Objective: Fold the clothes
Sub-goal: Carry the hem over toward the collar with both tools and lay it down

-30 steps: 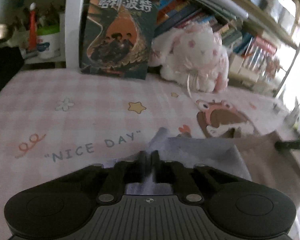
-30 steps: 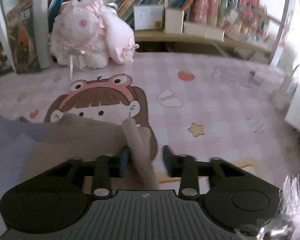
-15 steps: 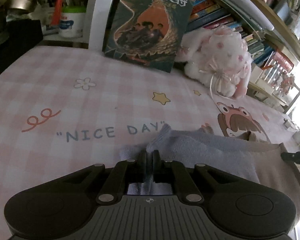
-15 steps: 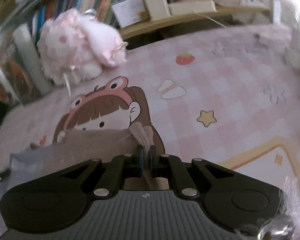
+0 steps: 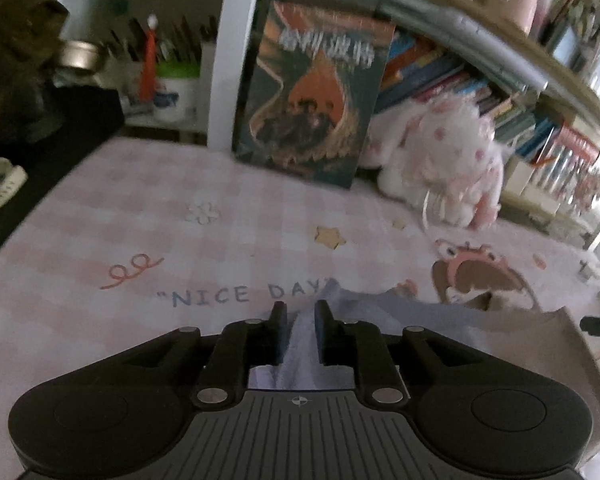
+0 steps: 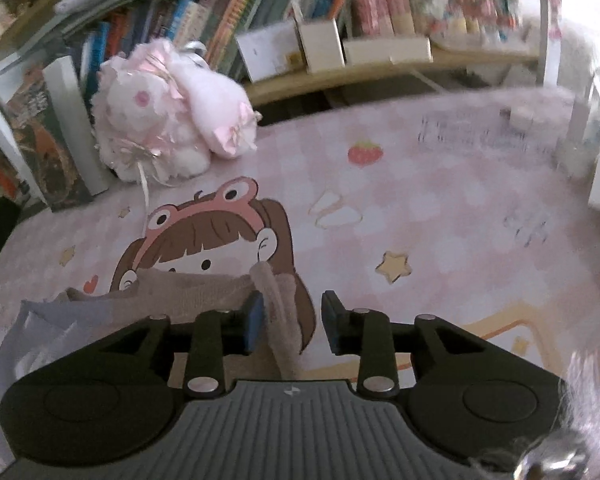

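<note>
A big pink desk mat point(image 6: 440, 208) covers the table, w/ a fluffy toy bunny point(image 6: 168, 120) and a book point(image 5: 312, 96) at the back. The clothes lie at the near edge: a purple cloth point(image 5: 380, 312) and a tan cloth point(image 6: 204, 292) on it. Step in hand looks like letting go after a fold. Left gripper point(image 5: 300, 312) has just been opening; purple cloth sits loose btwn its jaws. Right gripper point(image 6: 292, 312) has just been opening too, tan edge beside one pad, not squeezed. Next: prob. pull both back, then pick new corners.
</note>
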### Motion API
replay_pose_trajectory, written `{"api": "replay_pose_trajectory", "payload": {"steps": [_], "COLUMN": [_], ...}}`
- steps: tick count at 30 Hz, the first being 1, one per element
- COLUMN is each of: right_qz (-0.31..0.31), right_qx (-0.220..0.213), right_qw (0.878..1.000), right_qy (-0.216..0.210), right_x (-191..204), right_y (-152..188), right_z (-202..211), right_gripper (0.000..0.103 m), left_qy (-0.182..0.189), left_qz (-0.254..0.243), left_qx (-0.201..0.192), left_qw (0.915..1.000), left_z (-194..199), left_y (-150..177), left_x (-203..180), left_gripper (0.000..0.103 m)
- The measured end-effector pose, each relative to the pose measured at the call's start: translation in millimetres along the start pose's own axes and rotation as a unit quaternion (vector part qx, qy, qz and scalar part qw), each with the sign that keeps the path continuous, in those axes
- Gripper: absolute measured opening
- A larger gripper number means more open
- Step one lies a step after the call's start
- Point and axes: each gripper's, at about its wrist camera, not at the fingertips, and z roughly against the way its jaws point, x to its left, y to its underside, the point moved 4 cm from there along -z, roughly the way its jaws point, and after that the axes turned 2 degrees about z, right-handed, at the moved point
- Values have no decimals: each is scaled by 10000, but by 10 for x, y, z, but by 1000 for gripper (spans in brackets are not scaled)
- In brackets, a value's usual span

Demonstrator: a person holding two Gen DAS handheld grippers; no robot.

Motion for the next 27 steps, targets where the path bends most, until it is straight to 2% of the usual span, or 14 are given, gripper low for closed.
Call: {"api": "replay_pose_trajectory", "payload": {"steps": [3, 6, 17, 27], "right_qz": [234, 507, 1568, 2107], "right_qx": [-93, -153, 112, 408], "right_qw": [9996, 9981, 9832, 9694], "right_qy": [-112, -321, -929, -1192], "right_x": [-27, -60, -195, -419], "right_y": [10, 50, 413, 771], "right_z": [165, 330, 655, 848], "right_gripper": [33, 35, 41, 44], "left_qy": [-75, -209, -582, -779], "left_qz": [92, 176, 515, 874], "left_qx": [-113, -156, -186, 114], "left_qw": [9999, 9995, 9968, 9931], "left_z": [218, 376, 805, 957], "left_y": [80, 222, 858, 1387], "left_x": [-133, -306, -984, -1378], "left_gripper": [18, 26, 28, 30]}}
